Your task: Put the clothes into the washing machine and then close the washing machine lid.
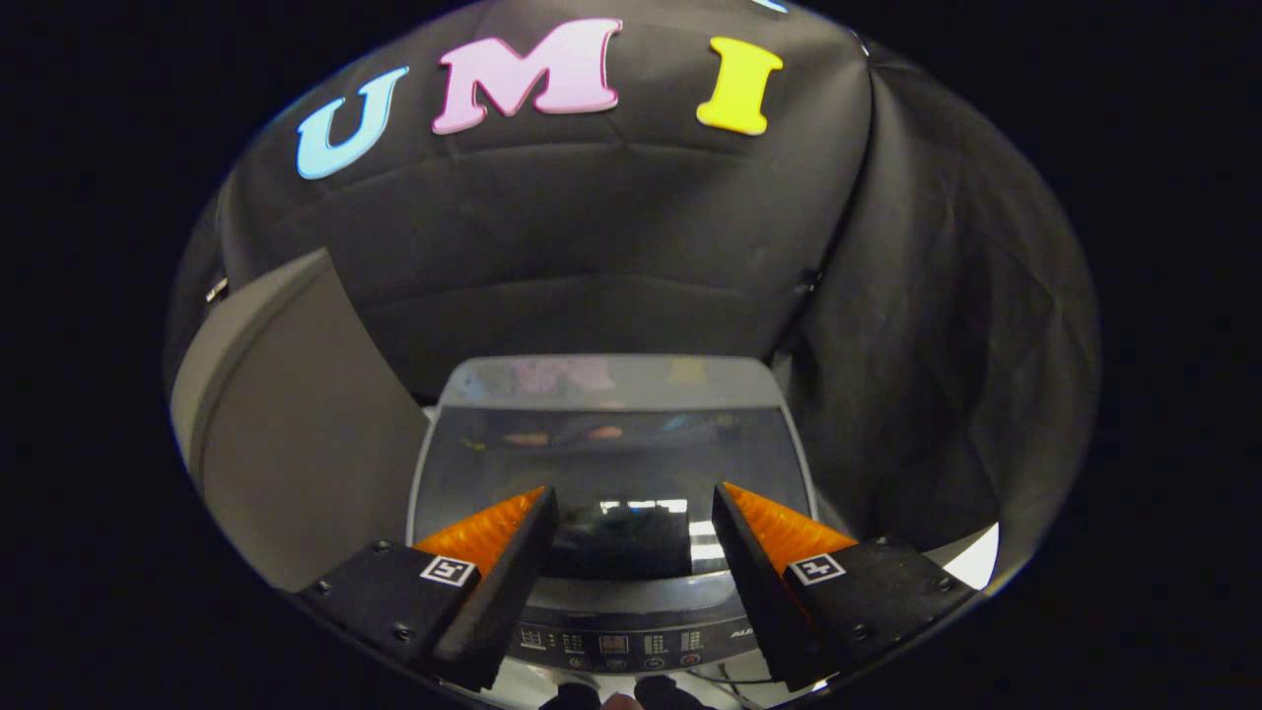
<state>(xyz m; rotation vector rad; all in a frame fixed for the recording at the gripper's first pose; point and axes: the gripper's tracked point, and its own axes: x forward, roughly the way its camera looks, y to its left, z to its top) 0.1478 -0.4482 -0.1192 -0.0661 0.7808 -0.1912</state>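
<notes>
One big washing machine sits straight ahead of and below the gripper, its dark glass lid looking flat and shut already. Left of it stands a grey panel. Control strip runs crosswise nearest. Fingers gape wide, holding nothing; can't make out any clothes.

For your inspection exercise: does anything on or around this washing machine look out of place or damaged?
Nothing stands out. The grey top-loading washing machine has its dark glass lid lying flat and closed, with no cloth trapped. The gripper hovers above it, jaws open and empty.
</notes>
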